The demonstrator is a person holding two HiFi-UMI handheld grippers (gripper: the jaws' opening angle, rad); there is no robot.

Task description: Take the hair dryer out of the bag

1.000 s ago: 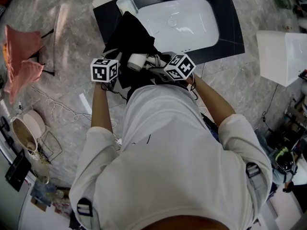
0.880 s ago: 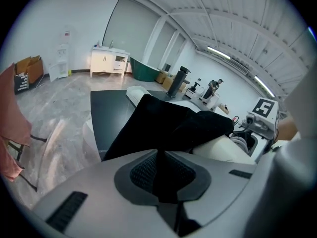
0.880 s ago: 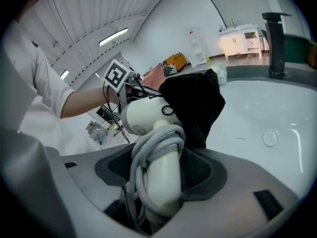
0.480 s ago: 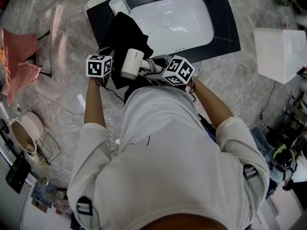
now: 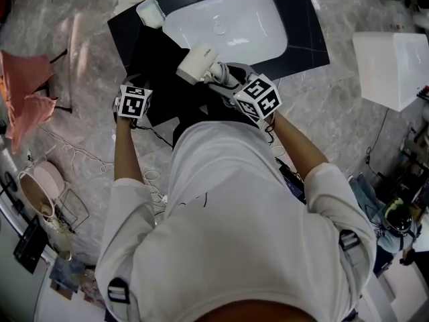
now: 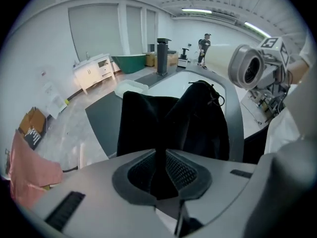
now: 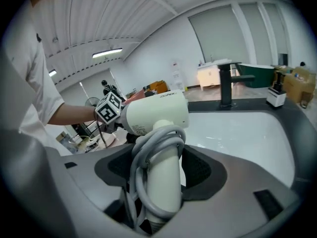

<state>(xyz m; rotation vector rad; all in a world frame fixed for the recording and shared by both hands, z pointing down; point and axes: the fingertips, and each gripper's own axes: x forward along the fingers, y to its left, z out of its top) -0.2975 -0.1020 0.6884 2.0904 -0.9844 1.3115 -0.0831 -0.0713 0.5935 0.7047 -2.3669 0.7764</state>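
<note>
A white hair dryer with its grey cord wound round the handle hangs in the air over the counter, clear of the bag. My right gripper is shut on its handle. The black fabric bag lies slumped on the dark counter beside the sink. My left gripper holds the bag's near edge; black cloth is pinched between its pads, and its jaws have just been opening slightly. In the left gripper view the dryer shows high at the right, above the bag.
A white sink basin is set in the dark counter, with a black faucet behind it. A small white tray sits at the counter's left corner. A white box stands at the right; pink cloth and cables lie on the floor.
The right gripper has lifted the hair dryer up out of the bag and toward the sink. The bag has slumped flatter. The left gripper has rolled and stayed at the bag's edge.
</note>
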